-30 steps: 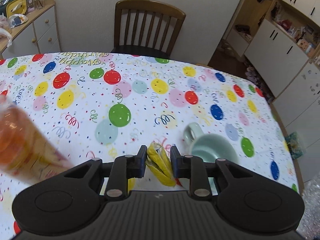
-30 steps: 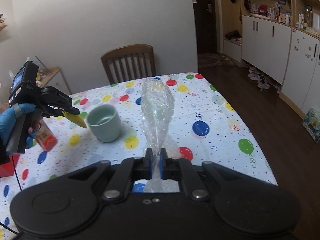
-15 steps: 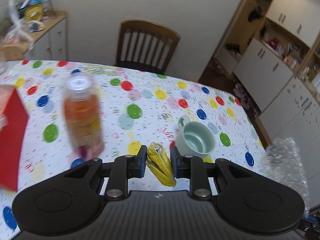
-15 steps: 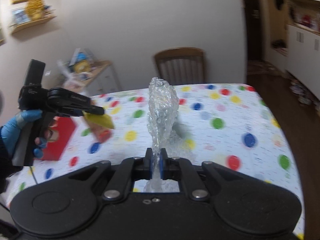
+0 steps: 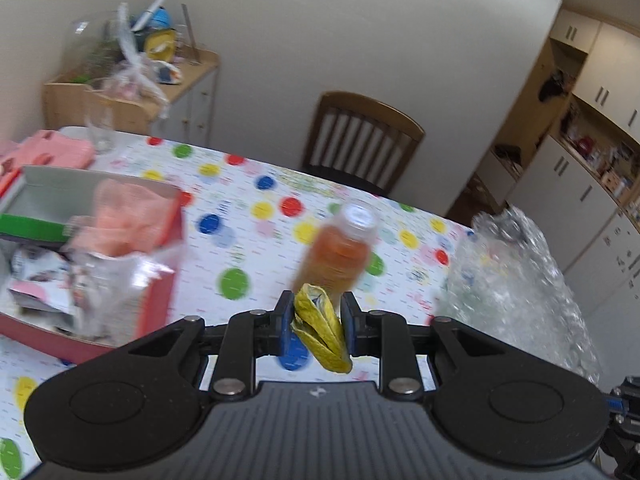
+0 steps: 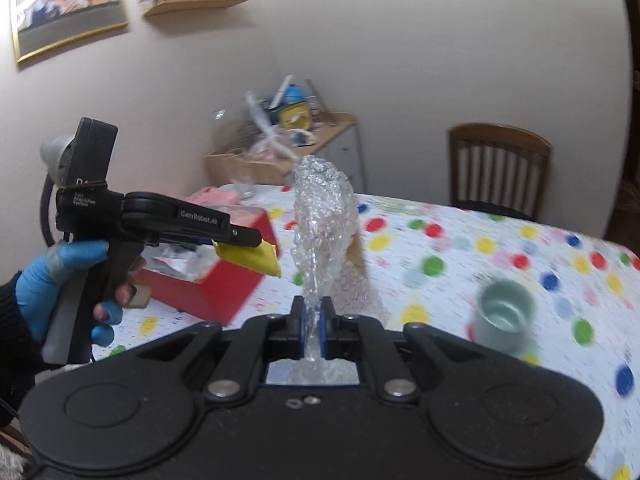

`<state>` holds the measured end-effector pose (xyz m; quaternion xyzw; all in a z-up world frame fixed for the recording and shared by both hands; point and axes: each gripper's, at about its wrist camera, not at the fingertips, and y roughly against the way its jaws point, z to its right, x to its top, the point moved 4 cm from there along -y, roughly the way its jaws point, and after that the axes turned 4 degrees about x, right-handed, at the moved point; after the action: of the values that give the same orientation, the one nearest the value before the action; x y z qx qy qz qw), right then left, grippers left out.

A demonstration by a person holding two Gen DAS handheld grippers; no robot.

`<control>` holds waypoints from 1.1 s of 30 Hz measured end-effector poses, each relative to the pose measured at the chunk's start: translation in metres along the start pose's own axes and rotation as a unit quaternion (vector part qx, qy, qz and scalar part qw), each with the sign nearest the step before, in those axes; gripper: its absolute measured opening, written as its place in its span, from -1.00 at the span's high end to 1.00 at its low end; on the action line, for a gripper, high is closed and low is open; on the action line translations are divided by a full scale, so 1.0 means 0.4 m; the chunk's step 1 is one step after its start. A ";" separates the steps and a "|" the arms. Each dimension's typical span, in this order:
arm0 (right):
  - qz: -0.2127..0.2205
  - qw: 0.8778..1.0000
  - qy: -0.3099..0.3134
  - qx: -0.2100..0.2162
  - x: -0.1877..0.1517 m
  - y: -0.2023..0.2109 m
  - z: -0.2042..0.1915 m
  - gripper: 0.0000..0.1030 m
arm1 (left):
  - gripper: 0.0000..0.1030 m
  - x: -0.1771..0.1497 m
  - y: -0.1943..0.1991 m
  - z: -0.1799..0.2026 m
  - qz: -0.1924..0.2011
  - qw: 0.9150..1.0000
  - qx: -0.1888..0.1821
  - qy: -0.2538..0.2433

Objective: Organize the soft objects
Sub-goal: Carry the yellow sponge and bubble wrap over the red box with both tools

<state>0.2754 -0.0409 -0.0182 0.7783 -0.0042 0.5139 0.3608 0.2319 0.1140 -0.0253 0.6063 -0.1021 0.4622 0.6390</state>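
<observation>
both grippers clamped: left gripper in a gloved hand, right gripper forward.

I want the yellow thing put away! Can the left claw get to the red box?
Probably yes. The left claw, shut on the yellow pouch, hangs just beside the red box, whose top is open. Nothing stands between them.

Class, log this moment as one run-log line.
left tongs: shut on yellow pouch | right tongs: shut on bubble wrap | red box: open

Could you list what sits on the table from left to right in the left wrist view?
Red box → orange bottle → bubble wrap, which is lifted rather than resting on the table.
</observation>
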 end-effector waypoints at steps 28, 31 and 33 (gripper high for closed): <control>-0.054 0.996 0.045 0.058 0.230 -0.655 -0.429 0.89 | 0.54 0.099 -0.021 -0.591 0.012 0.997 0.078 0.025; -0.073 0.995 0.025 0.062 0.210 -0.729 -0.433 0.89 | 0.54 0.084 -0.044 -0.623 -0.002 0.996 0.078 0.031; -0.092 0.994 0.016 0.059 0.192 -0.774 -0.434 0.89 | 0.54 0.075 -0.054 -0.639 -0.010 0.996 0.078 0.034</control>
<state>0.2901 0.3141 -0.0923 0.7873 0.1034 0.4900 0.3598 0.1541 0.3538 -0.0816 0.6391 -0.0378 0.4830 0.5974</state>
